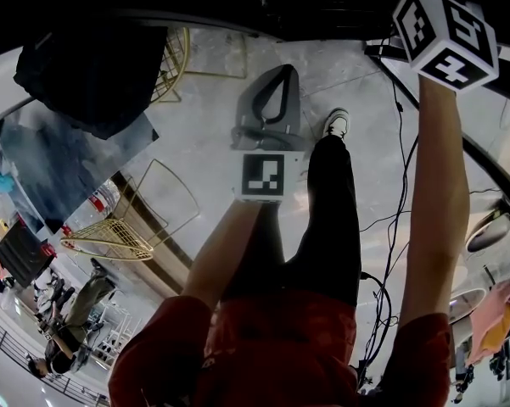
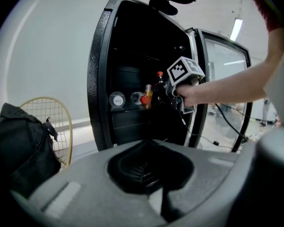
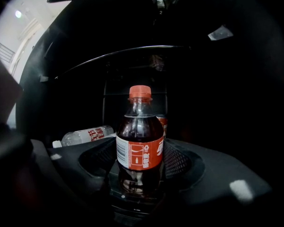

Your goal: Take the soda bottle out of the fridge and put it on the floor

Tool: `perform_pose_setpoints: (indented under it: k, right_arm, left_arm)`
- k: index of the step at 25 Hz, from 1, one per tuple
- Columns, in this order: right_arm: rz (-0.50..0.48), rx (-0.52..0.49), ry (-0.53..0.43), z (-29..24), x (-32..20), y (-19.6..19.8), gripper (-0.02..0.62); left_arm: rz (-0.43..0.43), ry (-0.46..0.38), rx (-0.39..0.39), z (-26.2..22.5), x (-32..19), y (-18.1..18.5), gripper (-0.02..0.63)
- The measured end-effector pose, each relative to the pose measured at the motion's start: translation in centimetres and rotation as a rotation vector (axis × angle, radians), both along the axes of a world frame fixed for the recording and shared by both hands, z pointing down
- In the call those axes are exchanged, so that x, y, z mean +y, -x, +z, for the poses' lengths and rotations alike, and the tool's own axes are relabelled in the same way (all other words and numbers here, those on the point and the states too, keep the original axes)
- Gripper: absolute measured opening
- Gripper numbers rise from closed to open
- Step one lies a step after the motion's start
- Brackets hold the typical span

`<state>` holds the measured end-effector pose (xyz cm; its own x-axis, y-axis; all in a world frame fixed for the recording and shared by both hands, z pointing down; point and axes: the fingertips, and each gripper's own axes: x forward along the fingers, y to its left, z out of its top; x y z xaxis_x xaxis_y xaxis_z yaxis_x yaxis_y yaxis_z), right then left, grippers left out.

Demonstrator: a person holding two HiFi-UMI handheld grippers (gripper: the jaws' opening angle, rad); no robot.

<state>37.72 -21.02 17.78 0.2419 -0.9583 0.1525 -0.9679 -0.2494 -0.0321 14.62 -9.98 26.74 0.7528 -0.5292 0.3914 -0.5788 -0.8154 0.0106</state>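
Floor lay open before the fridge; left gripper pressed together, empty, well back from the frame edge; door swung wide; right gripper inside, pinching the upright soda bottle; water bottle lying behind, to its left.

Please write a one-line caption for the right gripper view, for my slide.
Inside the dark fridge, the right gripper holds an upright red-capped soda bottle; a clear bottle lies behind it.
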Motion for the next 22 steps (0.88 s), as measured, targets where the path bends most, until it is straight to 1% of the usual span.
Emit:
perform_pose_setpoints:
  k: [9,12,15,22]
  right_arm:
    - [-0.023,-0.012,-0.007,0.1,1.4,0.5,0.296]
    - [-0.031,-0.01,-0.014,-0.3,2.5,1.1,0.296]
    - [-0.049,-0.01,-0.016,-0.6,3.8,1.9,0.296]
    - [-0.082,-0.057,-0.042,-2.2,7.9,3.9,0.296]
  left_arm:
    - [-0.065,0.003,-0.004,-0.2,0.3,0.3,0.0]
    - [-0.087,-0.018,0.005,-1.2,0.4,0.1,0.0]
    - [-0.099,-0.035,-0.002,-2.2,0.7,0.0,0.0]
    - [-0.146,-0.08,-0.001,-4.5,0.6,0.2,0.0]
